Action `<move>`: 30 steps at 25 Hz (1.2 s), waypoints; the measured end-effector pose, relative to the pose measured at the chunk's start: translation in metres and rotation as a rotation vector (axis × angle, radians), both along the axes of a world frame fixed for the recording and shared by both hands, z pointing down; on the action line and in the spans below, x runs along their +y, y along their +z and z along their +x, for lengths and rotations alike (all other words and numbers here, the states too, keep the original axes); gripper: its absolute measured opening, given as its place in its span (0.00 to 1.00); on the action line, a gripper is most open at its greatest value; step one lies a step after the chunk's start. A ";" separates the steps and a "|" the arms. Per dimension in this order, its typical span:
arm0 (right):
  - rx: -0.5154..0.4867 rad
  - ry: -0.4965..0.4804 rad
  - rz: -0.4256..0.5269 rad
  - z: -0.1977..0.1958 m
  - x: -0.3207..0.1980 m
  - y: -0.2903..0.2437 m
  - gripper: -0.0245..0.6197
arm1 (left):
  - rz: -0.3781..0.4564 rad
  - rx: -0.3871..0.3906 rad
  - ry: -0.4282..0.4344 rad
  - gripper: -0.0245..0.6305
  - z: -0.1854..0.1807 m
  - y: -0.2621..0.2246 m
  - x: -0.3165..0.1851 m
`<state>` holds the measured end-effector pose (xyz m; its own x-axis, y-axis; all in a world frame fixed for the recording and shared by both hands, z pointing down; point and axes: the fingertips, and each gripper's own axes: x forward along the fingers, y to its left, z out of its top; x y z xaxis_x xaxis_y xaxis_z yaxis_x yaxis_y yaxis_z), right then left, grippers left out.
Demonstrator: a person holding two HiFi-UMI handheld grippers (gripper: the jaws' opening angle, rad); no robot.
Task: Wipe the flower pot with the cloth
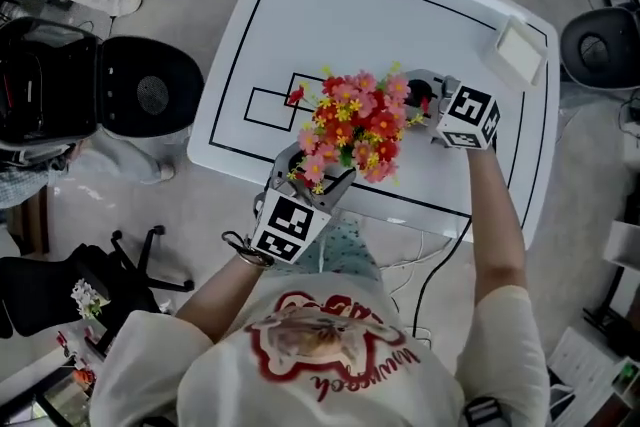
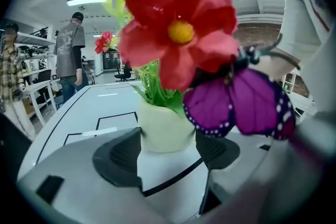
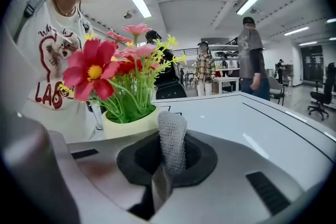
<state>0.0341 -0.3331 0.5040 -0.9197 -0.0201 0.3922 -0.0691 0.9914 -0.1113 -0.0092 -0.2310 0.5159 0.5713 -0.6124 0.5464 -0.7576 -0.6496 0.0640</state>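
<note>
1. The cream, round plastic flower pot [image 2: 165, 131], filled with red, pink and yellow artificial flowers [image 1: 355, 125], stands on the white table [image 1: 400, 15] near its front edge.
2. The left tool [image 2: 168, 143] grips it, with its 2 dark pads pressing on opposite sides of the pot.
3. The right tool [image 3: 167, 162] has its jaws pressed together on a folded grey knitted cloth [image 3: 172, 136]. The cloth stands just beside the pot's wall; contact cannot be told.
4. The step in hand looks like bringing the cloth to the pot. Next, the cloth likely needs pressing against the wall and sweeping round below the blooms, while the left grip stops the pot from tipping.
</note>
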 end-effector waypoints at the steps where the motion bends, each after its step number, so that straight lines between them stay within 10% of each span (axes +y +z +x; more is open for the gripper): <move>1: -0.002 -0.006 -0.004 0.001 0.003 0.000 0.05 | -0.007 -0.003 0.031 0.52 -0.001 0.000 0.001; 18: -0.019 0.024 0.052 0.009 0.066 -0.016 0.05 | -0.080 -0.078 0.562 0.52 -0.033 -0.002 -0.002; 24: -0.161 0.125 -0.058 0.027 0.045 -0.030 0.07 | -0.053 -0.033 0.616 0.52 -0.030 -0.004 -0.007; 30: -0.223 -0.057 -0.169 -0.006 0.004 -0.036 0.07 | -0.043 -0.017 0.598 0.52 -0.032 -0.002 -0.009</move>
<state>0.0285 -0.3294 0.4684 -0.9813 0.0828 0.1737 0.0311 0.9590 -0.2816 -0.0408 -0.2396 0.5135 0.8008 -0.1641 0.5759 -0.2622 -0.9607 0.0908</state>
